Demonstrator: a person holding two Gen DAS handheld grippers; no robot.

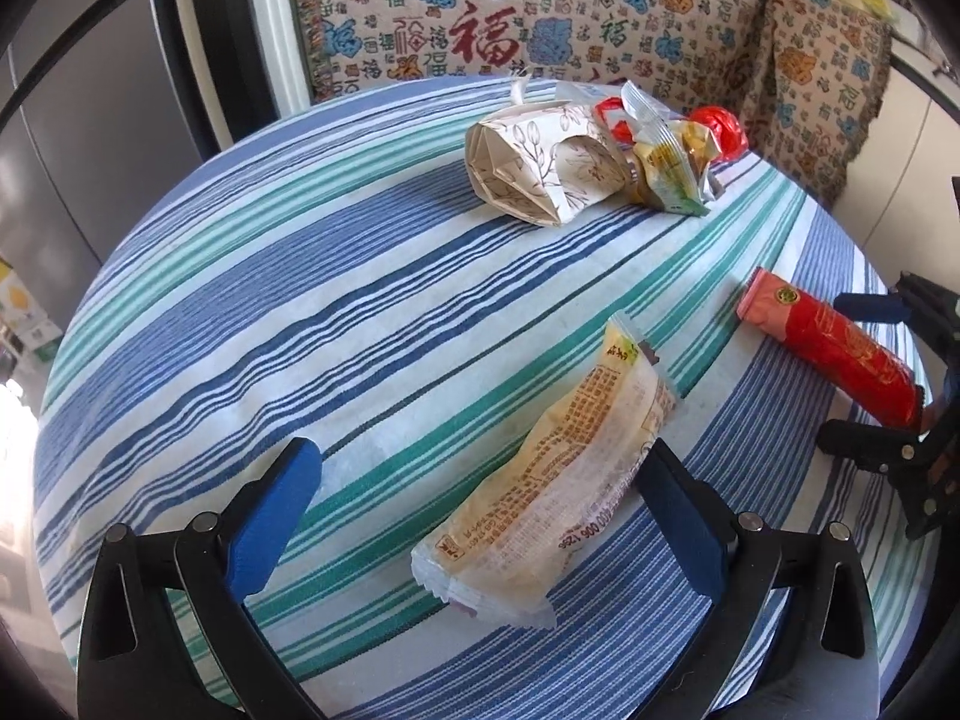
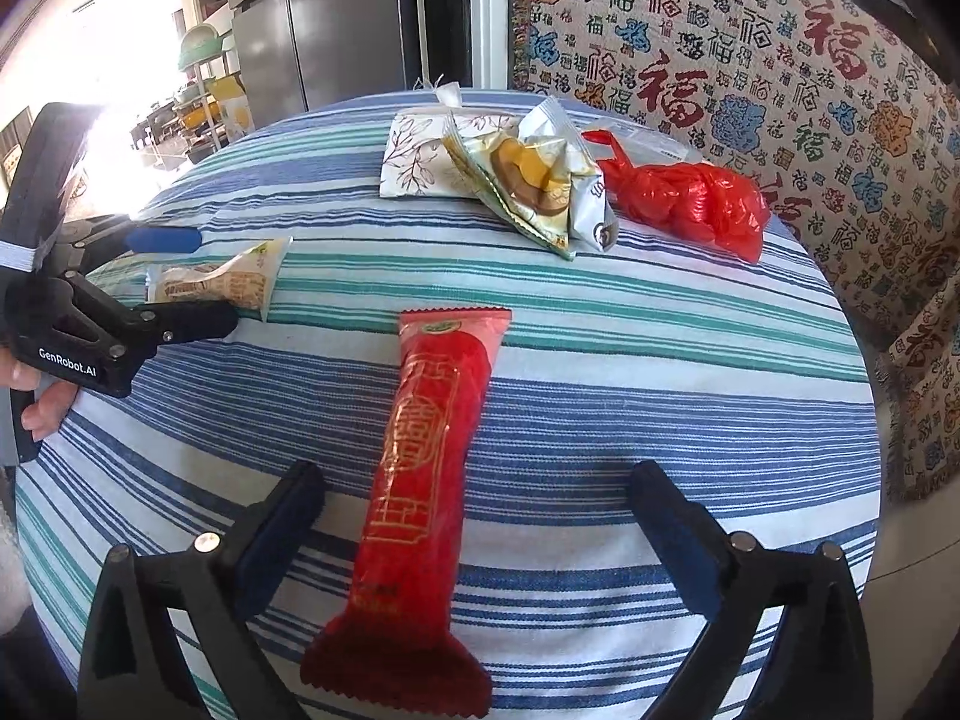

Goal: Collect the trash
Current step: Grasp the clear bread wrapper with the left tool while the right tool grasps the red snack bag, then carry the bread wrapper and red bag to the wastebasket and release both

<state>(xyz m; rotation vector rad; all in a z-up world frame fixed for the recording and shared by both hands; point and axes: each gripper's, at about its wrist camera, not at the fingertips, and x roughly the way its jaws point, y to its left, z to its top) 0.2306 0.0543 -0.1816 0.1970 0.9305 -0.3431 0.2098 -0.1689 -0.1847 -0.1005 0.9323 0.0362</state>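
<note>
Red wrapper (image 2: 420, 480) flat on striped tablecloth (image 2: 660, 360), long axis running away between spread right gripper (image 2: 474, 516). Pale wrapper (image 1: 540, 480) diagonal between spread left gripper (image 1: 480, 498), touching its right finger (image 1: 678, 516). Hand (image 2: 36, 396) seen only from right wrist.

We see bright daylight, blown out to white glare at the left edge of both views. The striped tablecloth (image 1: 360, 276) is evenly lit and sharp. Fisheye distortion bends the edges, with dark corners.
</note>
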